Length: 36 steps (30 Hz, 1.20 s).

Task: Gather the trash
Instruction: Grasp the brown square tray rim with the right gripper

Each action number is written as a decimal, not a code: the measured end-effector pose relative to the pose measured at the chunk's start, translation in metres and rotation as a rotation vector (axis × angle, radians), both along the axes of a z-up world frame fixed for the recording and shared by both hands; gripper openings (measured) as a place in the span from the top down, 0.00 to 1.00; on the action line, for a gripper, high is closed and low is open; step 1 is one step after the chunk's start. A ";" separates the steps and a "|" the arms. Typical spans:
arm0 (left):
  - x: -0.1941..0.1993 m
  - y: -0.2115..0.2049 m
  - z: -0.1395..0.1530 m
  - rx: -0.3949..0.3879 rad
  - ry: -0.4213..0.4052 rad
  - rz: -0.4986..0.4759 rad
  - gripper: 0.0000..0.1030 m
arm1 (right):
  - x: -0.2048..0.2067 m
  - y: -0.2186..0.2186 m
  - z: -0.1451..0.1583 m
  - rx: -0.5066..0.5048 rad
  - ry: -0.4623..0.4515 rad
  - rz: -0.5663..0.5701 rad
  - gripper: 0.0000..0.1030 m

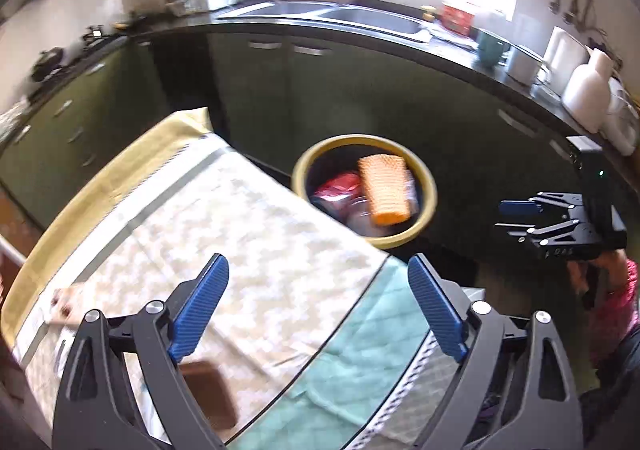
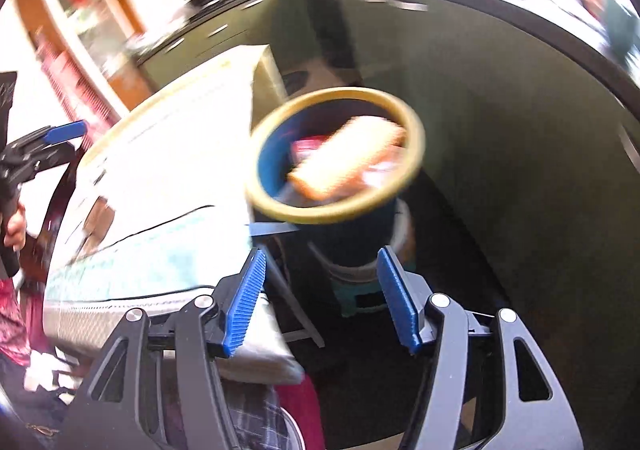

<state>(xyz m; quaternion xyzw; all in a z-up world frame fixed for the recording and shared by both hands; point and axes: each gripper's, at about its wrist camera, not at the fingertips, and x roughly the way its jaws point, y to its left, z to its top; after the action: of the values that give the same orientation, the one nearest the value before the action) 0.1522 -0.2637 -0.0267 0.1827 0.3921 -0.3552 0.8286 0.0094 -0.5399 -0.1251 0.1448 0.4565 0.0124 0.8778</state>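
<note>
A blue trash bin with a yellow rim [image 1: 304, 165] stands on the floor beyond the table corner; it also shows in the right wrist view [image 2: 276, 209]. Inside lie an orange waffle-textured packet [image 1: 386, 187] [image 2: 348, 157] and a red wrapper [image 1: 340, 183] [image 2: 308, 147]. My left gripper [image 1: 318, 282] is open and empty above the table. My right gripper [image 2: 320, 274] is open and empty, just short of the bin; it also shows at the right of the left wrist view [image 1: 516, 217]. A small piece of trash [image 1: 64, 302] lies at the table's left edge, blurred.
The table wears a patterned cloth [image 1: 224, 226] with a green quilted mat [image 1: 360, 350]. A brown flat object [image 1: 210, 390] lies under my left gripper. Dark green cabinets [image 1: 280, 97] and a counter with a sink [image 1: 368, 19] run behind. The bin stands on a small stool [image 2: 356, 294].
</note>
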 end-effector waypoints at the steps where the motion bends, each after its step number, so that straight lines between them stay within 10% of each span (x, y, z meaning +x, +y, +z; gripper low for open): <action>1: -0.005 0.027 0.000 0.005 -0.031 0.062 0.13 | 0.009 0.016 0.003 -0.010 0.001 0.042 0.44; 12: -0.047 0.217 -0.023 0.001 -0.106 0.492 0.12 | 0.115 0.218 0.029 -0.057 -0.001 0.500 0.56; 36: -0.056 0.250 -0.052 -0.015 -0.074 0.555 0.11 | 0.205 0.323 -0.033 -0.138 0.172 0.582 0.76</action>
<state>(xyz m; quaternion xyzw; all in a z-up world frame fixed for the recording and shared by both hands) 0.0961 -0.0140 -0.0786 0.0748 0.3939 -0.1106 0.9094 0.2143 -0.2164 -0.1581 -0.0513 0.5511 0.2198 0.8033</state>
